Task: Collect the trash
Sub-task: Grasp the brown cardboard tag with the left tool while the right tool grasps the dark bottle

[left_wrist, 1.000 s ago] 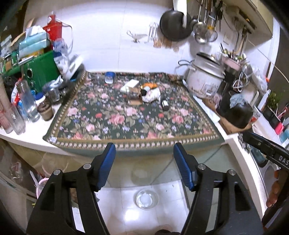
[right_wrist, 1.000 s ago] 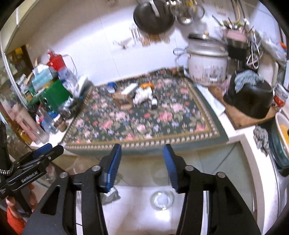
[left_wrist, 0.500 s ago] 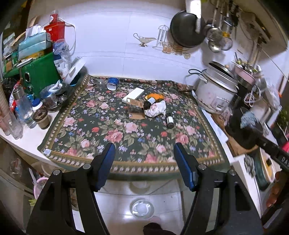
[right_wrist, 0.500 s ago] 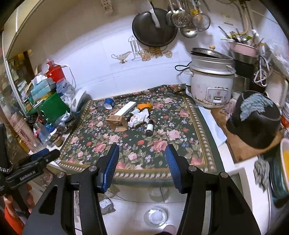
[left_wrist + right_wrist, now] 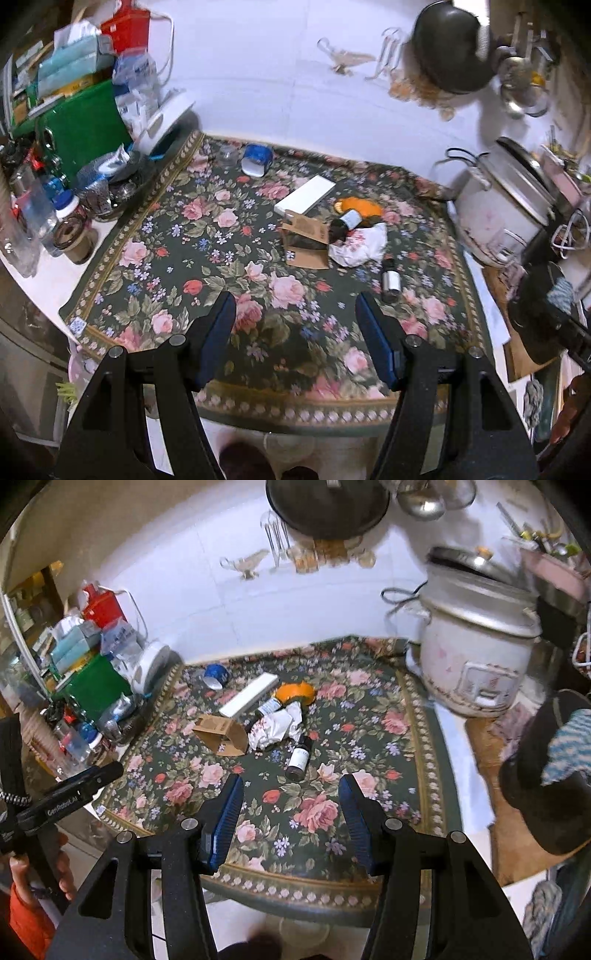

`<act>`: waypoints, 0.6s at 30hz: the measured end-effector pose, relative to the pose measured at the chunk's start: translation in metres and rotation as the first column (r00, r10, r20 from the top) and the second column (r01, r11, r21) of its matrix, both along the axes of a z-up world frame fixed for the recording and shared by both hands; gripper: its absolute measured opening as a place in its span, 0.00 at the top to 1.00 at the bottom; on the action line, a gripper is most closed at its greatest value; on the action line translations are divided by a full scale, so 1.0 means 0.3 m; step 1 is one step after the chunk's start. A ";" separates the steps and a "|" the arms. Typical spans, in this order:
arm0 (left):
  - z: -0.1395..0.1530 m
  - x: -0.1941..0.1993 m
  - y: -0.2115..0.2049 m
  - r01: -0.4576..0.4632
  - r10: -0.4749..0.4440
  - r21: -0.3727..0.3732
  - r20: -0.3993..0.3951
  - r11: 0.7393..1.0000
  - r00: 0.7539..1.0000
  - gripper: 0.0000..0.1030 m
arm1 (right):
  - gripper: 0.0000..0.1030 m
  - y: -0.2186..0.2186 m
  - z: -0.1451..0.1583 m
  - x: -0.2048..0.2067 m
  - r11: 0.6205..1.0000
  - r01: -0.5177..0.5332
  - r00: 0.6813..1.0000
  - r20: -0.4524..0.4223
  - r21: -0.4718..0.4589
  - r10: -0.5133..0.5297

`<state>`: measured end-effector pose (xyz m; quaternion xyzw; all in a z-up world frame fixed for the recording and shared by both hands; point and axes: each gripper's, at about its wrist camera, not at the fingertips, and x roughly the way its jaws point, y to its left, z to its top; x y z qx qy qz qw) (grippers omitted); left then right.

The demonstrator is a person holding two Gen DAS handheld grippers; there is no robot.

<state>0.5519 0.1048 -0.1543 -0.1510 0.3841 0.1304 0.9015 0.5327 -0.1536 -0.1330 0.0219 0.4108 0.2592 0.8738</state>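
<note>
Trash lies in a heap mid-cloth on a floral tablecloth (image 5: 155, 254): a torn brown cardboard box (image 5: 306, 240), a crumpled white paper (image 5: 358, 245), a long white box (image 5: 304, 194), an orange peel-like piece (image 5: 360, 206), a dark bottle (image 5: 345, 223) and a small dark bottle (image 5: 389, 280) on its side. A blue cup (image 5: 255, 162) lies further back. My left gripper (image 5: 295, 332) hangs open over the cloth's near edge, nothing between its blue pads. In the right wrist view my right gripper (image 5: 291, 812) is open too, just short of the small bottle (image 5: 298, 758), with the cardboard box (image 5: 221, 733) and paper (image 5: 275, 725) beyond.
A white rice cooker (image 5: 476, 653) stands at the back right, a dark pot with a cloth (image 5: 546, 775) nearer right. Jars, bottles and a green box (image 5: 85, 129) crowd the left side. A pan (image 5: 327, 506) and ladles hang on the tiled wall.
Both grippers have moved forward over the table edge toward the trash heap; the floor seen below them has dropped from view. Both openings look unchanged.
</note>
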 end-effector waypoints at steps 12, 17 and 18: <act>-0.228 0.374 0.223 0.133 -0.143 -0.082 -0.140 0.988 0.980 0.36 | 0.52 0.183 -0.228 0.259 0.992 0.117 0.968 -0.217 -0.037 -0.122; -0.323 0.499 0.262 0.192 -0.211 -0.112 -0.201 0.975 0.957 0.43 | 0.52 0.248 -0.338 0.333 0.984 0.155 0.944 -0.280 -0.091 -0.175; -0.345 0.528 0.268 0.205 -0.226 -0.116 -0.213 0.972 0.951 0.44 | 0.52 0.256 -0.368 0.347 0.981 0.166 0.934 -0.303 -0.097 -0.188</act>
